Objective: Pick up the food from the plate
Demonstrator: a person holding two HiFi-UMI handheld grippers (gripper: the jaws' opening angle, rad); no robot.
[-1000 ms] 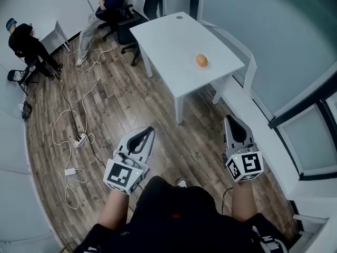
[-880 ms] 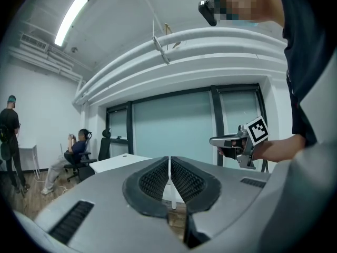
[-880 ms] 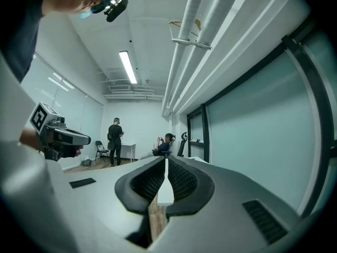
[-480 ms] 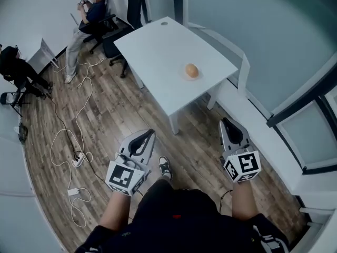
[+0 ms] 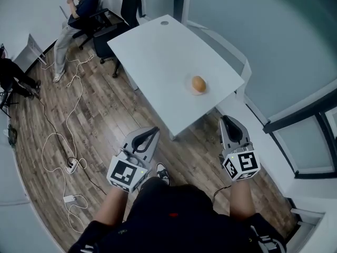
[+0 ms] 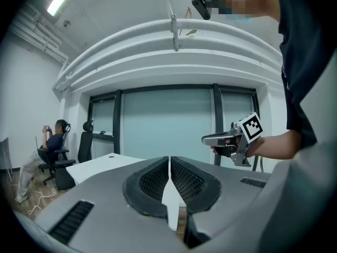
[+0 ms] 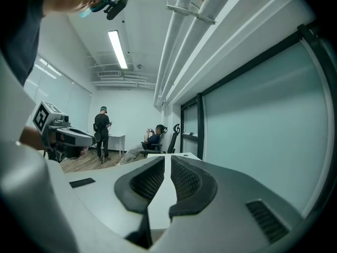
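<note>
Both grippers are carried low, short of the tabletop's point(image 5: 158, 57) near edge, with no reach begun. Left gripper point(image 5: 152, 133): jaws closed, nothing between them. Right gripper point(image 5: 229, 122): jaws closed, also empty. Food point(image 5: 198, 83), round and brown, sits on its plate point(image 5: 192, 90) toward the tabletop's right edge. Judgement: approach stage. Jaws are shut for carrying and must open before the grab.

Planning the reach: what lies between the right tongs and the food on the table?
In the head view, only bare white tabletop and its near edge lie between the right tongs and the round brown food; nothing stands there.
</note>
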